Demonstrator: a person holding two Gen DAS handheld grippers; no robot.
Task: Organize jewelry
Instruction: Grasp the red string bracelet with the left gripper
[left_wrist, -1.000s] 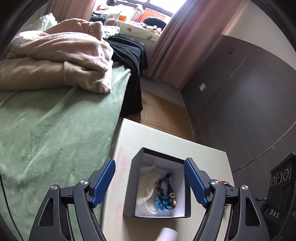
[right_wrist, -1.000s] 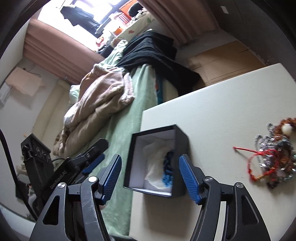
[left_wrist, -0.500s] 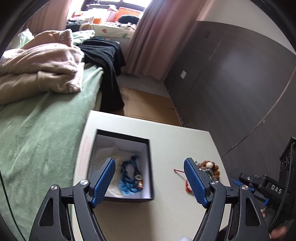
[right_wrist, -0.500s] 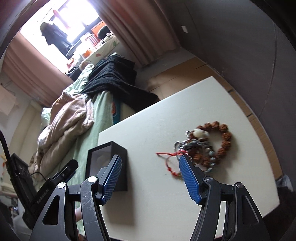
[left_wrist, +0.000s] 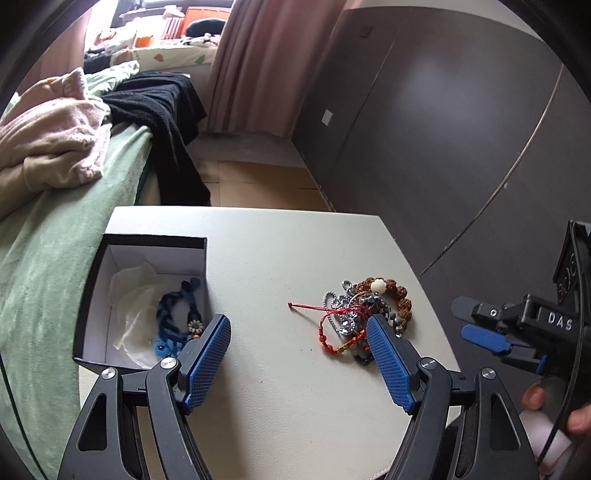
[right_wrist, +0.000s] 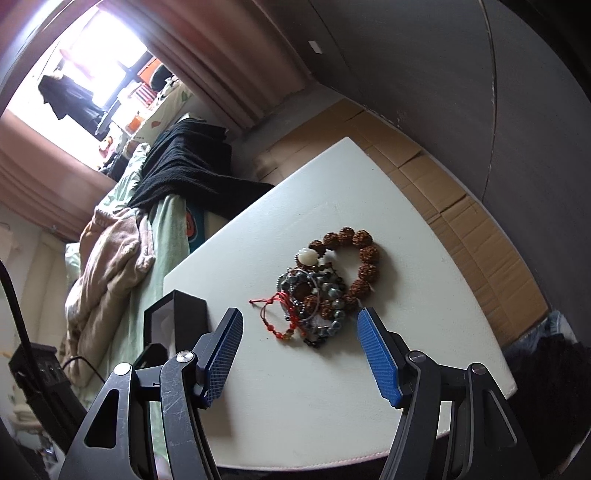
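Right gripper (right_wrist: 300, 352): black frame, blue textured pads, jaws spread wide, holding nothing, above white rectangular table (right_wrist: 424, 295). Tangled jewelry pile at table centre: brown knobbly-bead bracelet with one white bead (right_wrist: 360, 258), grey metallic bead strands (right_wrist: 317, 291), red cord bracelet (right_wrist: 275, 310). Black open box with white lining (right_wrist: 177, 317) near the table's left edge, apart from the pile. Black knit garment (right_wrist: 188, 173) on green-covered bed (right_wrist: 166, 221).

one black box (left_wrist: 147, 242), one blue braided bracelet (left_wrist: 173, 317) inside, one red cord bracelet (left_wrist: 332, 328), one brown bead bracelet (right_wrist: 364, 258).
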